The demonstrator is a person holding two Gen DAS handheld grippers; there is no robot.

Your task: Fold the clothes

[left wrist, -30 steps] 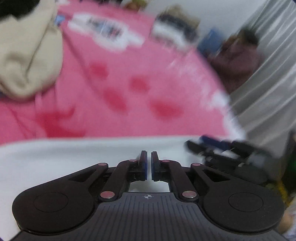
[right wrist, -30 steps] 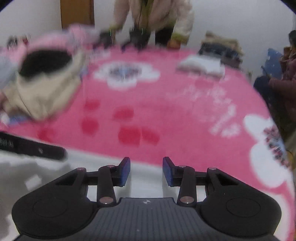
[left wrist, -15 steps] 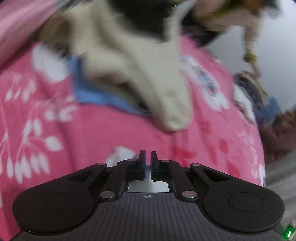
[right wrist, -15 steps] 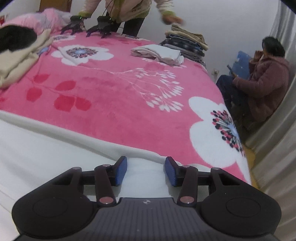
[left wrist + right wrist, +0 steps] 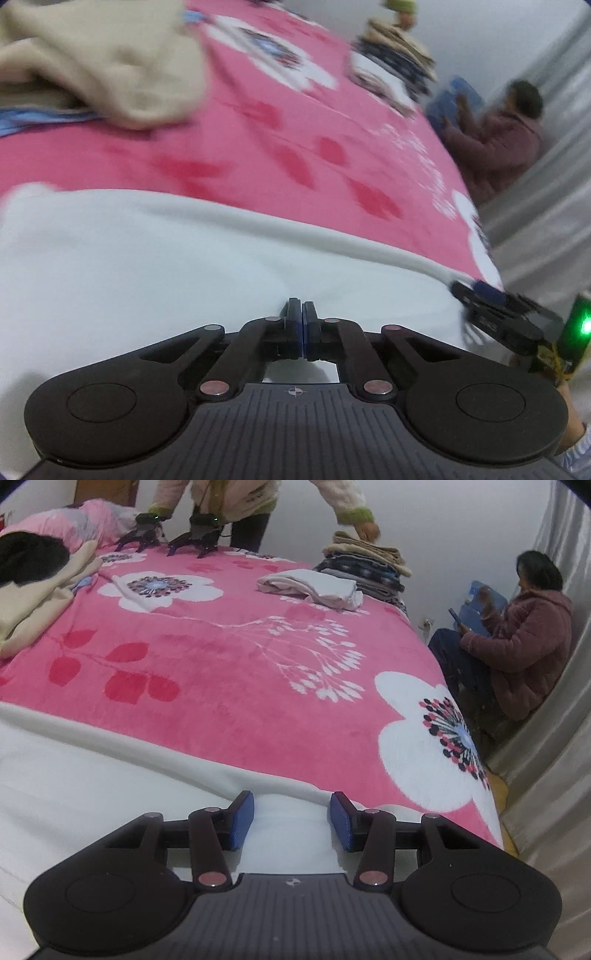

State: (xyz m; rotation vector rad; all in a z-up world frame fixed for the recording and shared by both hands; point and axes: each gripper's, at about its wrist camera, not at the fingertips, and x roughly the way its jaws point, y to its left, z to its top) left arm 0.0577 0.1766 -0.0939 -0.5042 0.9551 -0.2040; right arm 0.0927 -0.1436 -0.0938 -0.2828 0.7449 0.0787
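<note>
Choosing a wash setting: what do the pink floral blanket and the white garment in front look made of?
Pink blanket: probably plush fleece, with a fuzzy, matte nap around the printed flowers. White garment: apparently a soft matte knit, perhaps cotton; smooth surface, rolled thick edge. Fibre uncertain.

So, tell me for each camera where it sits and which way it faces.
Left wrist: on the left gripper, jaws shut, facing down across white cloth onto the pink blanket; the right gripper shows at right.
Right wrist: on the right gripper, jaws apart over white cloth, facing across the bed.
Shared: blanket, beige garment, folded stack, seated person.
</note>
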